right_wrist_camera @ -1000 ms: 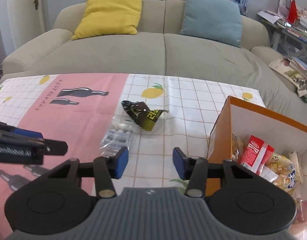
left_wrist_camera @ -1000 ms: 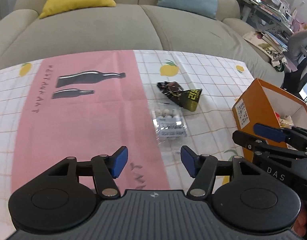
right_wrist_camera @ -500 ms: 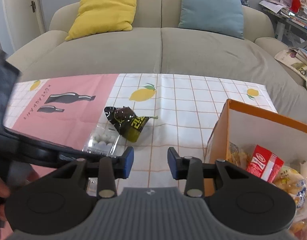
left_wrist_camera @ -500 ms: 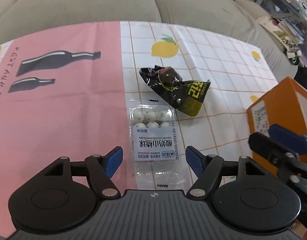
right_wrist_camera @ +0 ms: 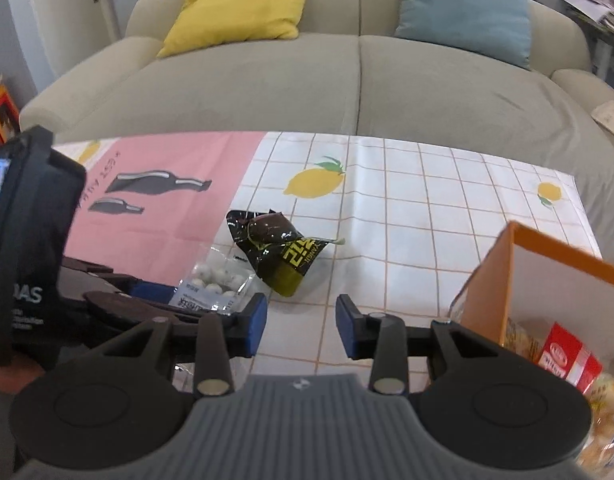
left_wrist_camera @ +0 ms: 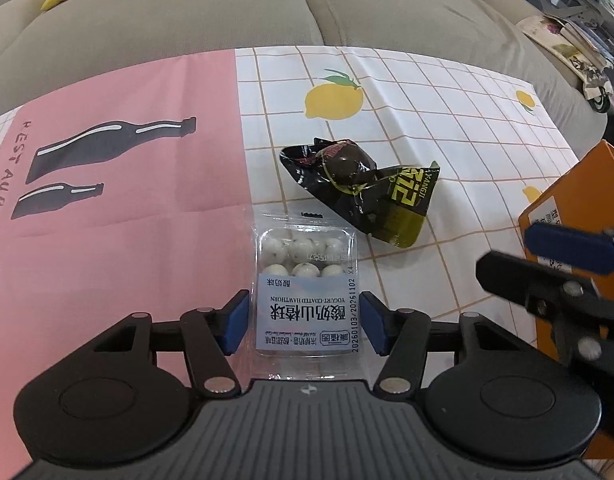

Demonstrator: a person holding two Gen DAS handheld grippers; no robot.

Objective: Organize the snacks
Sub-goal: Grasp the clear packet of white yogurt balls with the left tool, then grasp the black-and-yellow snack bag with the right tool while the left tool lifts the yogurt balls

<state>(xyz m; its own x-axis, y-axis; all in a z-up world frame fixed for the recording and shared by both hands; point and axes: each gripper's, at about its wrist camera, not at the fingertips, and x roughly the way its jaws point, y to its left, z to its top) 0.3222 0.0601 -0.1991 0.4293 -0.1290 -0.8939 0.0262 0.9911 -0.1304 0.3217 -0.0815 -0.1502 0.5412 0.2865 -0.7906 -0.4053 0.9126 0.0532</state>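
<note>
Closing my left tool [left_wrist_camera: 305,322] around clear plastic hawthorn-ball packet [left_wrist_camera: 305,280], pads not yet pressing | risk: slippery film squirting out.

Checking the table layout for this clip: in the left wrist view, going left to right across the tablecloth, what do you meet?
Printed black bottles → clear pack of yogurt-coated hawthorn balls → black and yellow snack wrapper → orange box at the right edge.
</note>
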